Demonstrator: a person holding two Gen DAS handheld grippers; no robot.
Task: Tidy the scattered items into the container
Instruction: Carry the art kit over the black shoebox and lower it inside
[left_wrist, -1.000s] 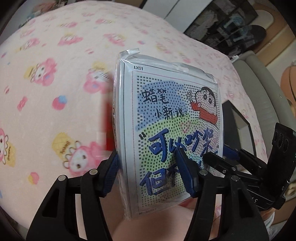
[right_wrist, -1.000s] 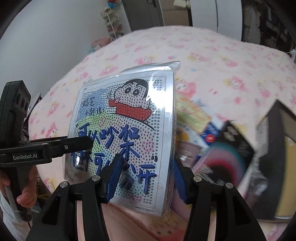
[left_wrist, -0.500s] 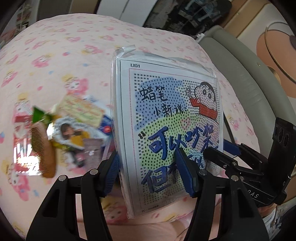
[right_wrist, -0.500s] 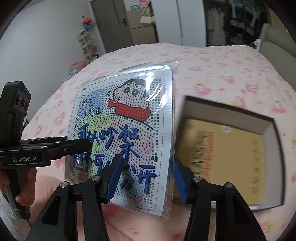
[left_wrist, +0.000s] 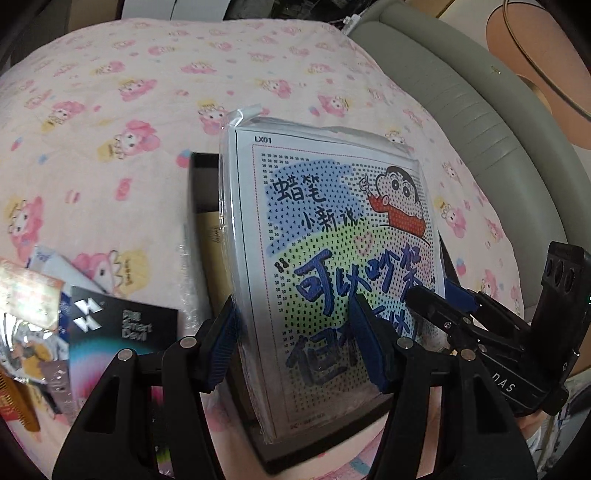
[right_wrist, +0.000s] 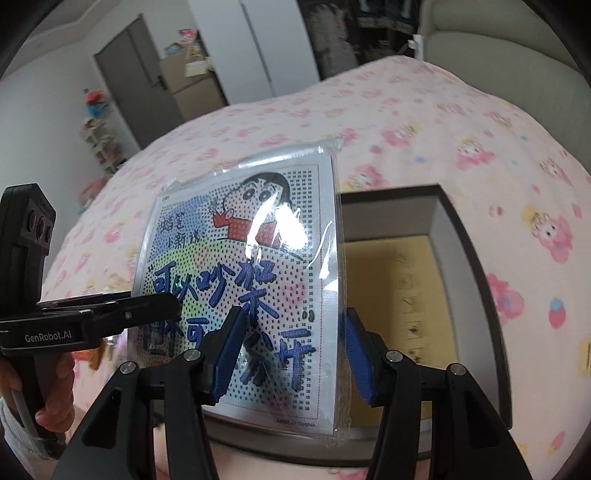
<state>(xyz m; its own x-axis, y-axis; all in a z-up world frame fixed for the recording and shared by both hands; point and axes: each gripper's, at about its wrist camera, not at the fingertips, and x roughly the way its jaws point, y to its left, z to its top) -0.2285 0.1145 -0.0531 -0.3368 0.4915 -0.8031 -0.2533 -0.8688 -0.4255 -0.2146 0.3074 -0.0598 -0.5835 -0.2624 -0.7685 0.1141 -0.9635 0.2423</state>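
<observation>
Pink bedspread (left_wrist: 155, 110), both angled-down grippers (left_wrist: 295, 347) (right_wrist: 291, 350) clamping craft packet (left_wrist: 332, 236) above box (right_wrist: 461, 236)

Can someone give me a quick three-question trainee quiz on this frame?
1. True or false: both the left tongs and the right tongs are clamped on the plastic-wrapped cartoon kit.
2. Where is the open dark box in the right wrist view? A) behind and right of the kit B) left of the kit C) not visible
3. Fill in: in the left wrist view, loose items such as the black card lie to the ___ of the box.

Key: 1 true; 2 A; 3 left
</observation>
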